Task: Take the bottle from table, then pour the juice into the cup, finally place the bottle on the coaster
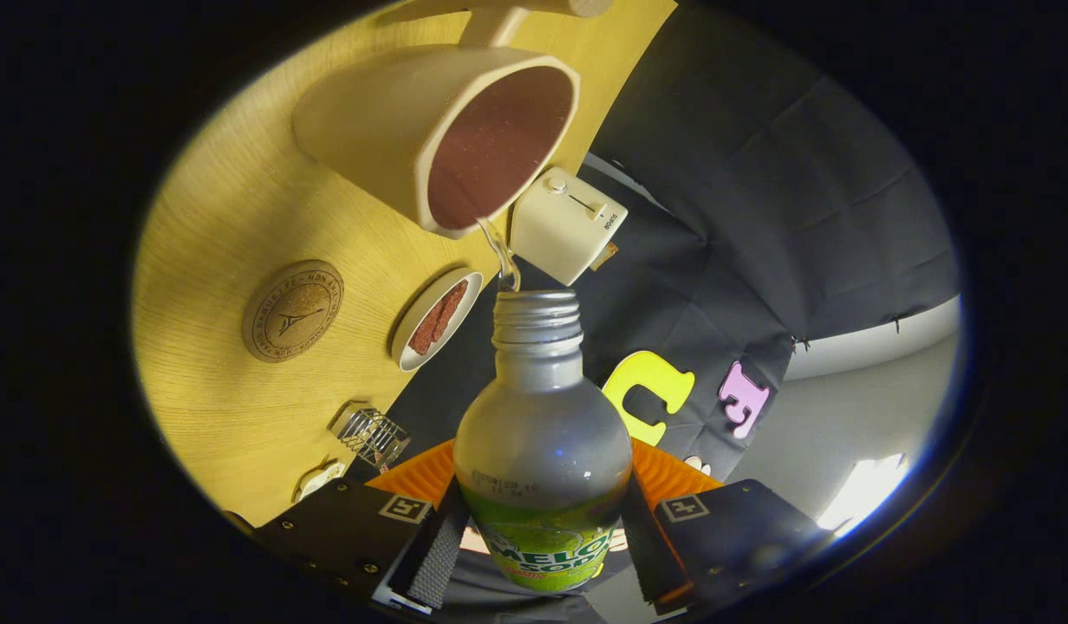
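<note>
1. Gripper view: we saw the gripper [541, 542] clamped on the bottle [543, 451], a finger on each side of its lower body, the whole thing tipped so its open neck met the cup [439, 139] rim.
2. A thin stream ran from the neck into the cup, so pouring was likely underway.
3. The coaster [292, 310] sat bare on the table [231, 217] near a small dish [436, 318], w/ a white box [567, 225] beside the cup — prob. kept free for the bottle.

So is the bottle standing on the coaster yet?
No, the claw holds the bottle tipped at the cup; the coaster lies bare.
</note>
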The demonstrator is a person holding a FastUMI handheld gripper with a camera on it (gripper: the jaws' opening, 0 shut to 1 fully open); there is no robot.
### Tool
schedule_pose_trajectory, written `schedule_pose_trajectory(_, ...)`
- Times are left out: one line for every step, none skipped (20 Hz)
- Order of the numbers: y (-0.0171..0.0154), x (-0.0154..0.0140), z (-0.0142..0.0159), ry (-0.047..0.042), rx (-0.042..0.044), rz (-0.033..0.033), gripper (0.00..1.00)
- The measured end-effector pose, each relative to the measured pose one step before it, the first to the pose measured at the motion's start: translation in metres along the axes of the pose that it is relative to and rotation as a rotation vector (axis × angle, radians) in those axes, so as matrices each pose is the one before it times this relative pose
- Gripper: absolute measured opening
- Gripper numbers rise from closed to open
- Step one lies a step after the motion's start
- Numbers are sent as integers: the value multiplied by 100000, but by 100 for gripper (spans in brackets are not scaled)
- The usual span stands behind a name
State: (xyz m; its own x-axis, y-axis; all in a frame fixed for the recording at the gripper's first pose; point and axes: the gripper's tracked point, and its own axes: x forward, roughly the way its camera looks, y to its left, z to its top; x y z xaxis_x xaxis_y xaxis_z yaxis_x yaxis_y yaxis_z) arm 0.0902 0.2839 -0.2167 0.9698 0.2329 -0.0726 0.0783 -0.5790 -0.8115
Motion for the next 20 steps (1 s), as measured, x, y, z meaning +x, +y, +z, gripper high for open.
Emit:
schedule_pose_trajectory(-31,58,95,-163,-994,-130,80)
schedule_pose_trajectory(-149,-14,6,-192,-1078,-172,80)
schedule_pose_trajectory(-73,17,-18,-112,-1233,-32,81)
schedule_pose_trajectory(-188,-24,6,-192,-931,-426,80)
schedule_pose_trajectory(16,23,130,-352,-1116,-137,80)
schedule_pose_trajectory(-122,-1,32,-205,-1182,-106,81)
schedule_pose_trajectory(-109,-1,66,-308,-1158,-59,80)
schedule_pose_trajectory(-66,-24,36,-247,-684,-260,80)
schedule_pose_trajectory(52,-23,146,-308,-421,2,80)
schedule_pose_trajectory(-23,-9,14,-310,-443,271,81)
schedule_pose_trajectory(-136,105,4,-377,-410,-139,80)
schedule_pose_trajectory(-102,55,14,-207,-480,-95,80)
schedule_pose_trajectory(72,-19,7,-120,-333,-218,80)
schedule_pose_trajectory(-66,-10,53,-236,-57,-188,80)
schedule_pose_trajectory(31,41,13,-236,-6,99,80)
schedule_pose_trajectory(34,-3,41,-248,-221,226,80)
schedule_pose_trajectory(-57,-7,109,-202,-351,-68,80)
schedule_pose_trajectory(36,-9,123,-258,-533,86,80)
schedule_pose_trajectory(-27,-67,119,-90,-452,7,80)
schedule_pose_trajectory(-23,-21,-56,-73,-121,17,80)
